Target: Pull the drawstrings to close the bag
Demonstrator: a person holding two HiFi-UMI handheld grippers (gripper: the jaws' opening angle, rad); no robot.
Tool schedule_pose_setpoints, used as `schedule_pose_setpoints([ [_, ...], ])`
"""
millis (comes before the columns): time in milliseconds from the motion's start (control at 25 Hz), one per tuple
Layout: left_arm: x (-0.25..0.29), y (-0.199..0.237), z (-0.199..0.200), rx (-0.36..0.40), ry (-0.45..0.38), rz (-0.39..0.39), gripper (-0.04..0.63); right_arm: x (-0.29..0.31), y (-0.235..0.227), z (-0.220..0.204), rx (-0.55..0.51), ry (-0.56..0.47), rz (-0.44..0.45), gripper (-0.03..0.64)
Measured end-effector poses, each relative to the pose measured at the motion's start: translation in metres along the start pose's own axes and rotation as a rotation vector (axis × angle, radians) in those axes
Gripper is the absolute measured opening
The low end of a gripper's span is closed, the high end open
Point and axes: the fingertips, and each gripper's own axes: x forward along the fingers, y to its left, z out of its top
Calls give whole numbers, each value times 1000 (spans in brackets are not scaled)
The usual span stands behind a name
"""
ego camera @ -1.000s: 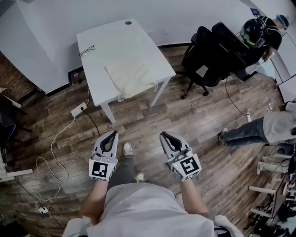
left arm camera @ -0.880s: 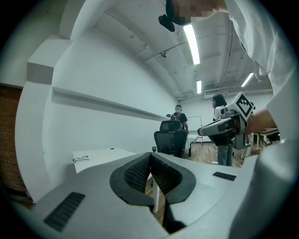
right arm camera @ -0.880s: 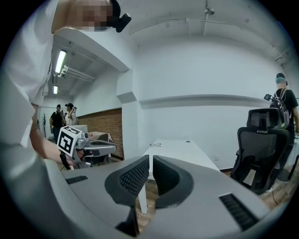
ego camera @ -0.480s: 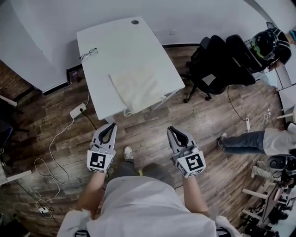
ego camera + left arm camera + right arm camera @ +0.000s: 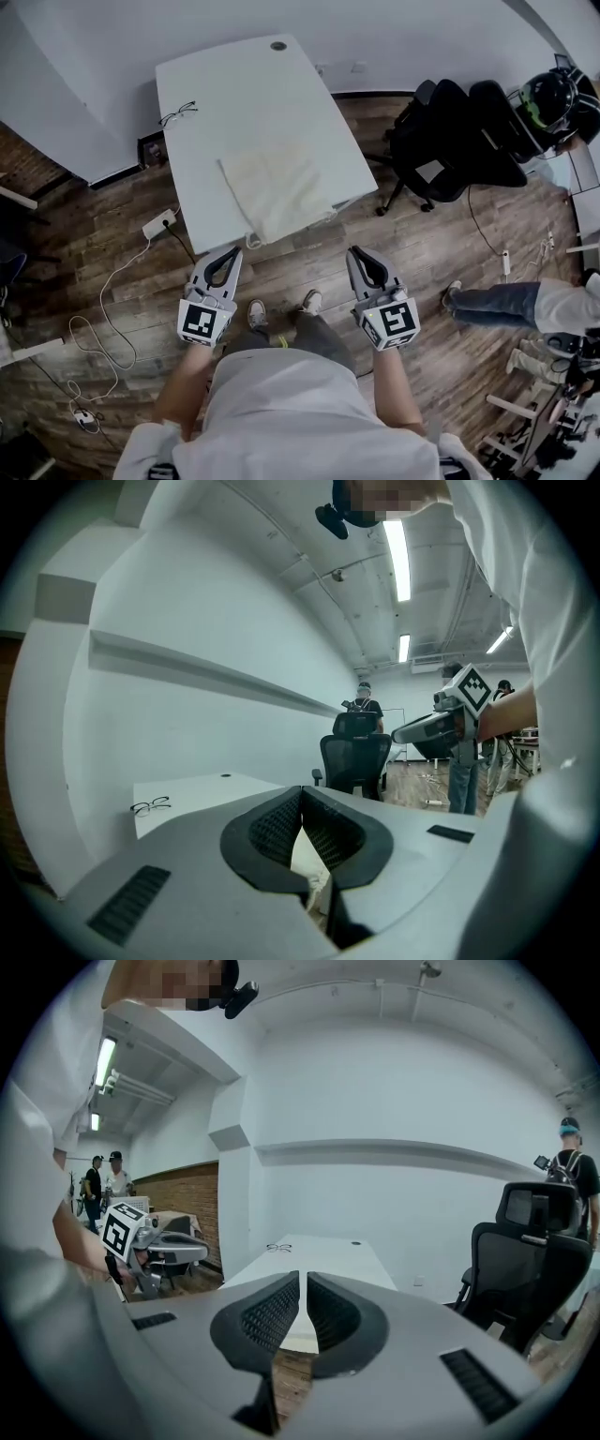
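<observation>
Dark wood-plank floor (image 5: pixel 412 253) across most of the head view. Long white rectangular desk (image 5: pixel 244 103) in the upper middle of that view, reaching from near the top edge down to mid frame. White-shirted torso of the person (image 5: pixel 300 412) filling the bottom centre, both forearms stretched up the frame. Two black office chairs (image 5: pixel 450 131) at the upper right, just beside the desk's right side.

Flat cream cloth drawstring bag (image 5: pixel 277 192) on the lower half of the desk, near the middle of the frame, its lower edge along the near desk edge.

Left tool (image 5: pixel 233 251), grey with a black-and-white marker cube, at lower left of centre over the floor. Tips just below the desk's near edge, apart from the bag. In the left gripper view, black ribbed pads pressed together at the tips, holding nothing.

Right tool (image 5: pixel 355 251), same build, at lower right of centre over the floor, beside the desk's lower right corner and clear of the bag. In the right gripper view, pads drawn together but for a hairline slit, holding nothing.

White power strip (image 5: pixel 157 223) on the floor at mid left, with a white cable (image 5: pixel 103 319) looping down the left side. Pale drawstring (image 5: pixel 251 241) hanging over the near desk edge at the bag's lower left corner, close above the left tool's tips. Thin-framed black spectacles (image 5: pixel 178 112) on the desk's upper left part, well apart from the bag.
</observation>
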Motion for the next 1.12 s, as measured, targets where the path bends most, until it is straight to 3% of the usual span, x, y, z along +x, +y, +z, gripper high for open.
schedule_pose_setpoints([
  [160,17,5,-10,10,51,86,17,14,-32,-21,-38,64,38,48],
  [400,49,-4,-18,-2,81,146,18,52,-72,-68,-124,197,101,49],
  [680,67,-8,-85,38,218,100,26,103,-95,-126,-152,302,165,49],
  [840,72,-6,-138,71,324,71,95,135,-108,-172,-165,367,162,51],
  [960,72,-7,-174,88,401,55,116,150,-110,-211,-169,430,181,71],
  [1120,84,-4,-207,116,440,62,123,172,-117,-244,-183,458,183,87],
])
